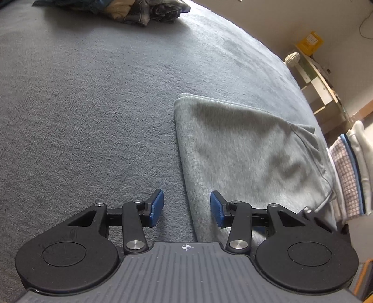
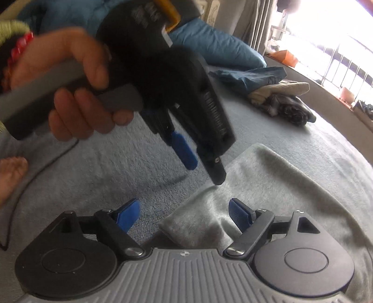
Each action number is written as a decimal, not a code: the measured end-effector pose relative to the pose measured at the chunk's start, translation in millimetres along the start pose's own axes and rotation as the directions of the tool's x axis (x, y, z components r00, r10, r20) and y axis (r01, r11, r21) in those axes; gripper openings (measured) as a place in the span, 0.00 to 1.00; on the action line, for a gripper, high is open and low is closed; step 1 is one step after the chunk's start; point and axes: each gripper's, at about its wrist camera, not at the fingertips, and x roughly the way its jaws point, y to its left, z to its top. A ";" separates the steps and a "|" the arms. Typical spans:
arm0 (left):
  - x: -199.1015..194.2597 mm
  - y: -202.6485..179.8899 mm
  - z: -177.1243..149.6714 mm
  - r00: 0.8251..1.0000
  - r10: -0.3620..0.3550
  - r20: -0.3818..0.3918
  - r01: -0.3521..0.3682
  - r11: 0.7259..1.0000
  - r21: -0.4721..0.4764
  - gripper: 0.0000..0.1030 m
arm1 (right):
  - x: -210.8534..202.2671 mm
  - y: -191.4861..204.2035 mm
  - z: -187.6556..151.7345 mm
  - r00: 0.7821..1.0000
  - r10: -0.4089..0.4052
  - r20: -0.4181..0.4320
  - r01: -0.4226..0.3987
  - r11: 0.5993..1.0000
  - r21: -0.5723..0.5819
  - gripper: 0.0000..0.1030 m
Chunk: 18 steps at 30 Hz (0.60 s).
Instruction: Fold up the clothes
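A folded light-grey garment (image 1: 244,151) lies flat on the grey blanket (image 1: 93,105), to the right in the left wrist view. My left gripper (image 1: 186,208) hovers open over its left edge, blue pads apart and gripping nothing. In the right wrist view a hand (image 2: 77,93) holds that left gripper (image 2: 202,167) tilted down above the garment (image 2: 279,186). My right gripper (image 2: 184,215) stands wide open; a folded corner of the garment lies between its blue pads, and neither pad presses on it.
A heap of unfolded clothes (image 1: 144,11) lies at the far side of the bed (image 2: 279,102). A stack of folded clothes (image 1: 349,174) stands by the right edge, with a shelf (image 1: 319,81) behind. A blue pillow (image 2: 221,46), a dark cable (image 2: 35,167) and a person's foot (image 2: 9,177) are nearby.
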 end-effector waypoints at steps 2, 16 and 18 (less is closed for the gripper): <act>0.9 3.0 0.3 1.000 -0.008 -0.001 0.008 1.000 -0.012 0.42 | 11.1 9.9 -1.2 0.997 -0.046 -0.054 0.043 0.998 -0.048 0.82; 33.9 20.9 36.0 0.986 -0.142 0.091 0.145 0.989 -0.035 0.40 | 20.5 16.0 -7.1 0.963 -0.222 -0.156 0.198 0.967 -0.158 0.52; 40.6 21.2 44.2 0.982 -0.154 0.106 0.158 0.987 -0.036 0.34 | 20.4 17.8 -8.1 0.957 -0.244 -0.155 0.217 0.961 -0.171 0.47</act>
